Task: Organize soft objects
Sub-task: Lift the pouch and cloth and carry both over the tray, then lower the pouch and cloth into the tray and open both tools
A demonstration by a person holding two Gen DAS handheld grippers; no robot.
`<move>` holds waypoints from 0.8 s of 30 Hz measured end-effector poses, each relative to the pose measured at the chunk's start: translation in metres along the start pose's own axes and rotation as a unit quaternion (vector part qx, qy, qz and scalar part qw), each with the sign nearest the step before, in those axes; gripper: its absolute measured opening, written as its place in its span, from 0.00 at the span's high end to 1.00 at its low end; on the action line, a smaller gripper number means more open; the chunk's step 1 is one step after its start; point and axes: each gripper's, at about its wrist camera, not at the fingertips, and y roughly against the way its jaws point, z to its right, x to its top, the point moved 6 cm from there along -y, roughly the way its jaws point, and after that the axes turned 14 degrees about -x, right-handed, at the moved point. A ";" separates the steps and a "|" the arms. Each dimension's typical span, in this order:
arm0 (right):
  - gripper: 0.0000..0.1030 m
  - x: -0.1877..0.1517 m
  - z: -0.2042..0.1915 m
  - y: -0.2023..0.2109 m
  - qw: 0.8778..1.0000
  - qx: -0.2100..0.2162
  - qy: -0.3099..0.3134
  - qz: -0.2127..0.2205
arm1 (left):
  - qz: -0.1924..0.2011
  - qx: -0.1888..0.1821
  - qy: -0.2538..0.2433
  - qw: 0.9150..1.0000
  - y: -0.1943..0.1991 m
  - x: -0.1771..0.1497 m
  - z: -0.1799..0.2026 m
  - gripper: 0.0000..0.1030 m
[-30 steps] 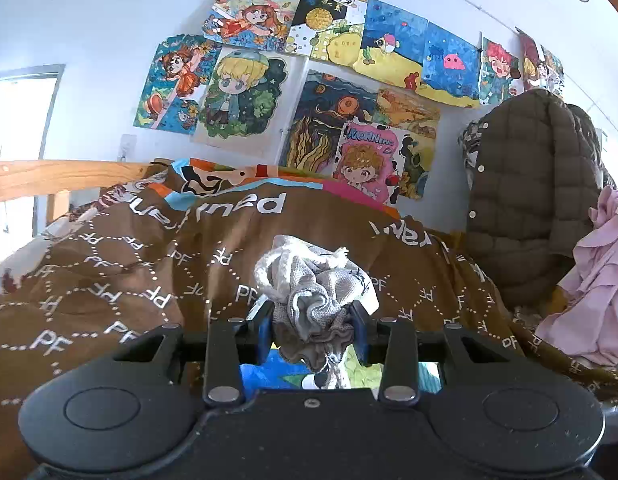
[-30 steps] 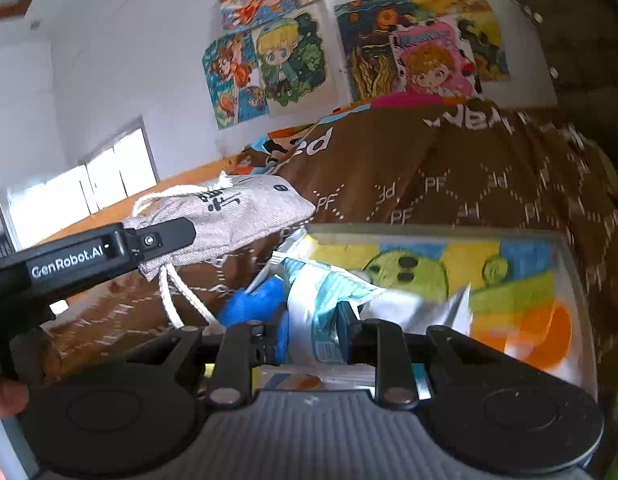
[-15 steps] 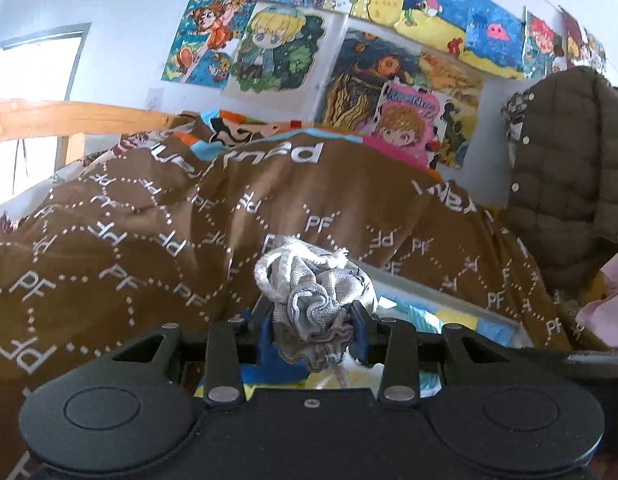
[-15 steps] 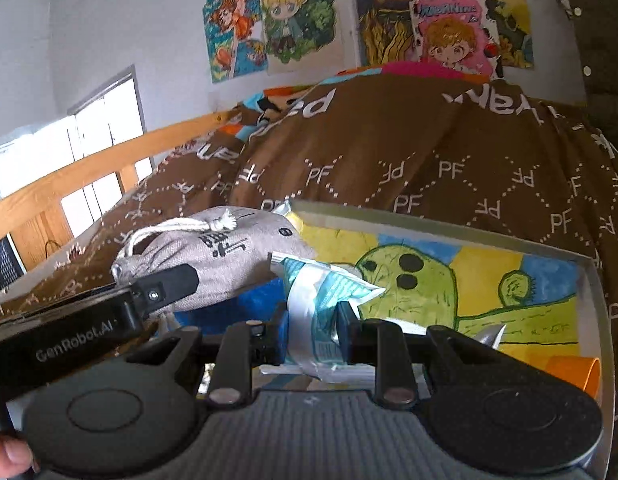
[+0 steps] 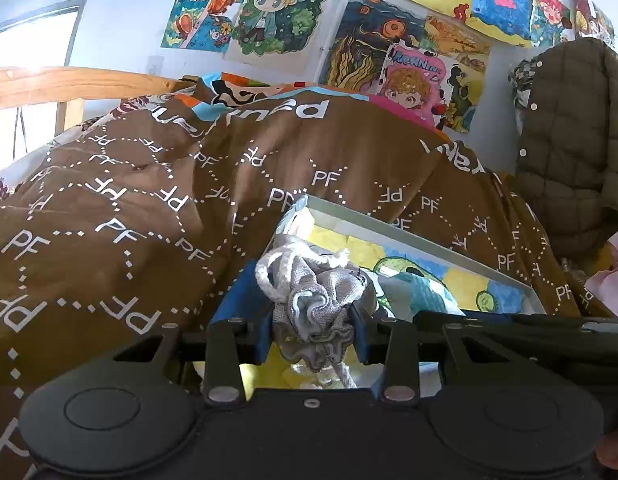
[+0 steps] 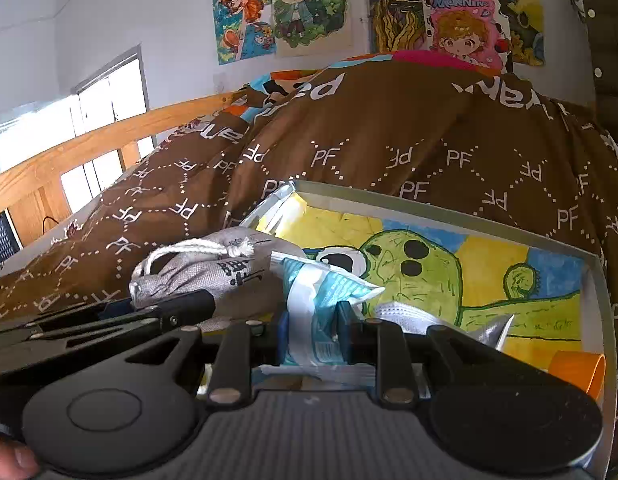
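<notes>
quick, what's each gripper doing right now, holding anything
left gripper: closed on the gathered neck of a grey fabric drawstring pouch.
right gripper: closed on a light blue and white plastic packet, over the shallow grey box.

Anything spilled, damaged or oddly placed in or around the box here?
Nothing is spilled or damaged. The left gripper holds a grey drawstring pouch and the right gripper a teal-and-white packet, both over the box. A face mask and an orange cup lie loose inside.
</notes>
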 end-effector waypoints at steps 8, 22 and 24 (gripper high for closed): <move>0.74 0.001 -0.001 -0.001 1.000 -0.003 0.007 -0.002 | -0.005 -0.001 0.012 1.000 0.000 -0.001 -0.003 0.60; 0.70 -0.006 0.001 -0.004 1.000 -0.011 0.011 -0.011 | -0.030 -0.002 0.005 1.000 -0.001 -0.012 -0.003 0.59; 0.68 -0.005 0.002 -0.004 1.000 -0.013 0.009 -0.011 | -0.034 -0.001 0.002 0.999 -0.001 -0.012 -0.004 0.58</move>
